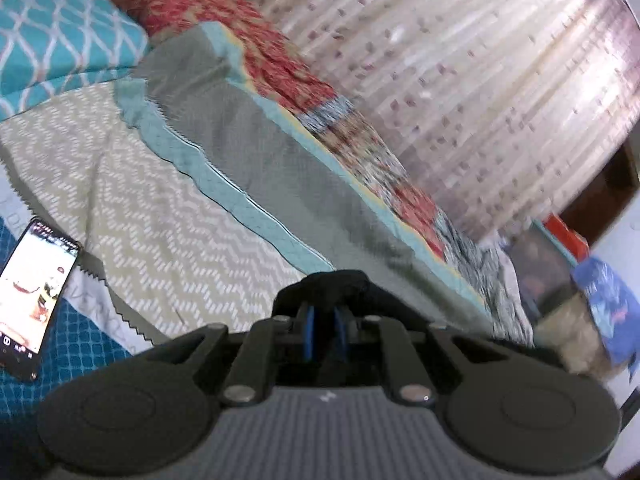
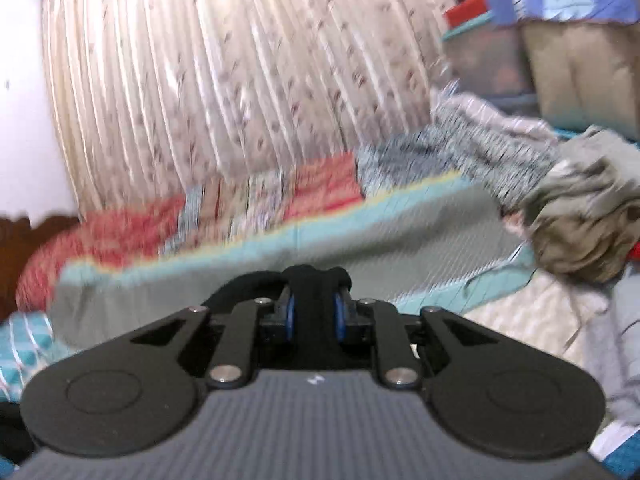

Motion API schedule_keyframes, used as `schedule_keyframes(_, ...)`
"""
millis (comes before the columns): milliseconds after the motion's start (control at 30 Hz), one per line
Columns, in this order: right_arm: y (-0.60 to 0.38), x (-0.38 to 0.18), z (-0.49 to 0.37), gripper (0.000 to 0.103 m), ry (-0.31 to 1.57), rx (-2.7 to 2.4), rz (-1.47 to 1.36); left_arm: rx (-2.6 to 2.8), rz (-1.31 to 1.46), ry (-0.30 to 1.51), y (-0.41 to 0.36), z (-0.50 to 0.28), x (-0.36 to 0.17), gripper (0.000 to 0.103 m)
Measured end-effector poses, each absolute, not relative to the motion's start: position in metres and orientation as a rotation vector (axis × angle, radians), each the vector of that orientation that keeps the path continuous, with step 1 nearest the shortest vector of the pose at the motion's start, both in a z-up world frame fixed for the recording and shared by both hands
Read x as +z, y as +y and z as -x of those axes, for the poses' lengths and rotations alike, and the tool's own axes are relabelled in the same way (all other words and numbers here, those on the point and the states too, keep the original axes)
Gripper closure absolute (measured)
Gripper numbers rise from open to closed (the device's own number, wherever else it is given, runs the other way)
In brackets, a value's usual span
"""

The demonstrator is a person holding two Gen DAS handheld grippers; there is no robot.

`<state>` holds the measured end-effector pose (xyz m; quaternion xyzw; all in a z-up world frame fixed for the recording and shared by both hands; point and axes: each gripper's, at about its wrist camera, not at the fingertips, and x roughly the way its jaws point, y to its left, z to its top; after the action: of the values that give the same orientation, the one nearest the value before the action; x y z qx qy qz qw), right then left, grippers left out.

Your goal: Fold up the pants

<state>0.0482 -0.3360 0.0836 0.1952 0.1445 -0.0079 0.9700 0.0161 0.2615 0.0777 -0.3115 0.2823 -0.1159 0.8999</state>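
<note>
Clearly, both grippers are clamped on black cloth. From the left wrist view, the left gripper [image 1: 323, 320] has its blue-padded fingers [image 1: 308, 332] drawn close together, and a bunched fold of the black pants [image 1: 328, 286] sits pinched between them, rising over the tips and spilling a little to the right. The right wrist view shows the same: the right gripper [image 2: 314, 312] squeezes a thick wad of the pants [image 2: 310, 280] between its blue pads [image 2: 291, 316], with a loop of the fabric curving off to the left of the fingers. Only these small gathered parts of the garment show; the rest hangs out of sight below the housings.

Beyond the tips lies a bed with a grey-green blanket [image 1: 260, 148] edged in teal, a red patterned quilt [image 1: 224, 24] along the far side, and a pleated curtain [image 2: 224, 72] behind. A lit phone [image 1: 32, 296] rests at the left edge. An olive heap of clothes [image 2: 580, 216] sits to the right. Both views are motion-blurred.
</note>
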Motion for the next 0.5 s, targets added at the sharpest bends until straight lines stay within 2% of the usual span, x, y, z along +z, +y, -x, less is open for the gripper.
schedule_keyframes(67,-0.346,0.084,-0.033,0.081,0.298,-0.019,-0.399,-0.261,0.570,0.642,0.249,-0.018,0.071,0.092)
schedule_keyframes(167,-0.347,0.056,-0.019,0.077,0.421,-0.060,-0.353,-0.296,0.460,0.790,0.227,-0.018,0.042,0.092)
schedule_keyframes(233,-0.349,0.021,-0.009,0.058,0.534,-0.112,-0.317,-0.341,0.411,0.913,0.213,-0.017,0.020,0.090)
schedule_keyframes(300,-0.345,-0.004,-0.001,0.045,0.598,-0.248,-0.250,-0.384,0.336,1.035,0.201,-0.013,-0.001,0.083)
schedule_keyframes(333,-0.349,-0.018,0.007,0.044,0.630,-0.342,-0.207,-0.384,0.301,1.071,0.199,-0.009,-0.008,0.079)
schedule_keyframes(400,-0.355,-0.031,0.020,0.044,0.654,-0.406,-0.207,-0.380,0.322,1.075,0.210,-0.008,-0.011,0.077)
schedule_keyframes(500,-0.360,-0.028,0.036,0.044,0.599,-0.338,-0.310,-0.291,0.477,0.964,0.245,-0.015,0.009,0.058)
